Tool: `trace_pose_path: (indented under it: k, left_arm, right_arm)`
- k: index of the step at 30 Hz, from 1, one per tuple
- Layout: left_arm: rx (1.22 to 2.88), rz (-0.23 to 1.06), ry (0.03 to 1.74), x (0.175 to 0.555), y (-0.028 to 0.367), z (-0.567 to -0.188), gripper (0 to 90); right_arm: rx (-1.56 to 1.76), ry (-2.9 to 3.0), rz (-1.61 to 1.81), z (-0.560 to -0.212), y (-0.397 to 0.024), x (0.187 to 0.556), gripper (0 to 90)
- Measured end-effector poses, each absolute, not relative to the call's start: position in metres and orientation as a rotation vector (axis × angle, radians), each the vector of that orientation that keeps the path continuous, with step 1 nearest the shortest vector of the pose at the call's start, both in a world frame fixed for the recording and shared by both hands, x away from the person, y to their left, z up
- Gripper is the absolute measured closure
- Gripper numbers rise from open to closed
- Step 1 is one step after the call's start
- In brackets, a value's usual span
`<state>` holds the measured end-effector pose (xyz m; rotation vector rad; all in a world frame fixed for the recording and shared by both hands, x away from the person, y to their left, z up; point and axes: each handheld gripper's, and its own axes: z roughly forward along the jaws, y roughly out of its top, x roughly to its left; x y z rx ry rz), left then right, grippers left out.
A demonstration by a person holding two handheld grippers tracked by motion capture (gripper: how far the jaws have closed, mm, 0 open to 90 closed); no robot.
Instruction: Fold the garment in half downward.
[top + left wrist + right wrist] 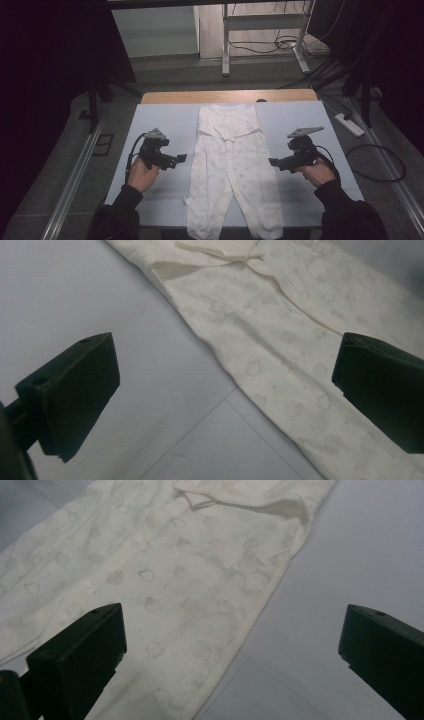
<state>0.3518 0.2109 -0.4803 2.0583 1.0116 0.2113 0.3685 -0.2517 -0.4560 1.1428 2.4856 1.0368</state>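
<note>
Both my tongs, left (181,159) and right (274,162), gape wide beside the flat baby suit (231,165), ready to grab its sides.

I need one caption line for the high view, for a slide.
Two open claws, left and right, flank a white baby garment lying flat on the table.
</note>
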Motion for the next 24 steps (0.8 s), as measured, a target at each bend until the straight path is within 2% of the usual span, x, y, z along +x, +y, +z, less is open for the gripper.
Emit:
trace_pose_path:
  k: [24]
  left_arm:
    - [2.097,0.203,1.038,0.395,0.193,-0.478,0.0]
  right_arm:
    - [1.174,2.465,1.0,-0.46,-0.235,0.406,0.0]
